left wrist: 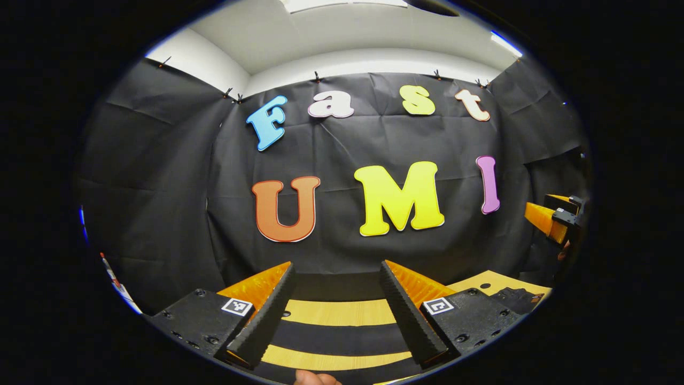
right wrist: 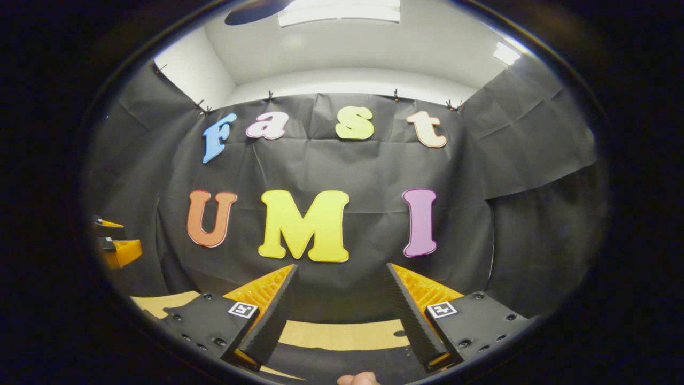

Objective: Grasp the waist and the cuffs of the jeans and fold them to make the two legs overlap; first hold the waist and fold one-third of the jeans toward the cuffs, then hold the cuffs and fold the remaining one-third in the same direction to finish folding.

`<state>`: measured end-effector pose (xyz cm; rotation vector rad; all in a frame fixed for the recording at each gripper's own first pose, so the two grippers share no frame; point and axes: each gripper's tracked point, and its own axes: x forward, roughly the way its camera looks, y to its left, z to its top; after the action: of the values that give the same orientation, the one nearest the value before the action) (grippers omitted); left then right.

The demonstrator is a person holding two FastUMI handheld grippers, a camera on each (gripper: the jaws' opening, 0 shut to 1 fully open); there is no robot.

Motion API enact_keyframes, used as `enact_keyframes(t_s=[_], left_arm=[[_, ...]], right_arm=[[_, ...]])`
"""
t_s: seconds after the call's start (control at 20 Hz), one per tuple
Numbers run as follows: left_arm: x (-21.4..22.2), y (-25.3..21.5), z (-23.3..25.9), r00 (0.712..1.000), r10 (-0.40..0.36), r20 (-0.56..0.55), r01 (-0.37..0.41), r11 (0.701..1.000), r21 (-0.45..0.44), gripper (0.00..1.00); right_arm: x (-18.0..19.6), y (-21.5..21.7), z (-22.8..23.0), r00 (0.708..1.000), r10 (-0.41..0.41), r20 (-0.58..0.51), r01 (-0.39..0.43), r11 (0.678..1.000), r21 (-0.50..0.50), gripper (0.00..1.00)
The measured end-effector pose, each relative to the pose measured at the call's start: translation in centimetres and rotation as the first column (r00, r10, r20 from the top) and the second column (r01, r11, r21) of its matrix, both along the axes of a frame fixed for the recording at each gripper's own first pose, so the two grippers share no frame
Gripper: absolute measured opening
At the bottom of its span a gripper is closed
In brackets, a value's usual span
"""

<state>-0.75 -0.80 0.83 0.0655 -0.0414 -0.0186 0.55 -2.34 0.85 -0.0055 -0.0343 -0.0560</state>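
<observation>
Both tongs point level at the black cloth wall (left wrist: 342, 240): the left gripper (left wrist: 337, 289) and the right gripper (right wrist: 342, 291) each stand spread wide, pinching nothing. Beneath them lies a wooden table (right wrist: 342, 334) crossed by dark bands (left wrist: 342, 338). Whether that dark stuff is the jeans, or which way they run, cannot be told.

No readable text; tool tags undecipherable.

Bright ceiling panels (right wrist: 339, 10) light the booth from above, glaring white (nearly blown out). The black wall cloth (left wrist: 342, 139) stays dim yet sharp. Fisheye bending curves the edges, where detail smears and darkens.
</observation>
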Motion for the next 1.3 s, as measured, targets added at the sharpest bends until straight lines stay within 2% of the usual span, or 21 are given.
enact_keyframes(t_s=[0.5, 0.65, 0.8, 0.95, 1.05, 1.2, 1.3], left_arm=[[-0.8, 1.7, -0.3, 0.999, 0.039, -0.008, -0.039, 0.999, -0.036, 1.00], [-0.9, 3.6, -2.0, 0.996, 0.057, -0.069, -0.065, 0.991, -0.117, 1.00], [-1.8, 7.6, -6.3, 0.972, 0.126, -0.197, -0.172, 0.956, -0.237, 1.00], [-3.7, 12.3, -11.6, 0.917, 0.193, -0.350, -0.322, 0.876, -0.360, 1.00], [-5.0, 15.4, -16.0, 0.859, 0.206, -0.469, -0.430, 0.787, -0.443, 1.00], [-8.6, 18.7, -22.5, 0.762, 0.183, -0.621, -0.582, 0.615, -0.532, 0.99], [-10.8, 20.4, -26.2, 0.701, 0.149, -0.697, -0.671, 0.468, -0.575, 0.99]], right_arm=[[-0.1, 1.0, 0.2, 0.999, 0.032, -0.002, -0.032, 0.999, 0.002, 0.99], [-0.1, 1.6, -0.3, 0.999, 0.048, -0.017, -0.048, 0.999, 0.001, 0.98], [-0.1, 2.1, -1.0, 0.997, 0.061, -0.041, -0.060, 0.998, 0.023, 0.98], [0.1, 2.5, -1.7, 0.995, 0.072, -0.067, -0.068, 0.996, 0.050, 0.99], [0.3, 2.8, -2.2, 0.994, 0.079, -0.079, -0.076, 0.996, 0.046, 0.99], [0.5, 3.3, -2.8, 0.991, 0.096, -0.097, -0.092, 0.995, 0.037, 0.99], [0.5, 3.1, -3.2, 0.989, 0.095, -0.113, -0.091, 0.995, 0.035, 0.99]])
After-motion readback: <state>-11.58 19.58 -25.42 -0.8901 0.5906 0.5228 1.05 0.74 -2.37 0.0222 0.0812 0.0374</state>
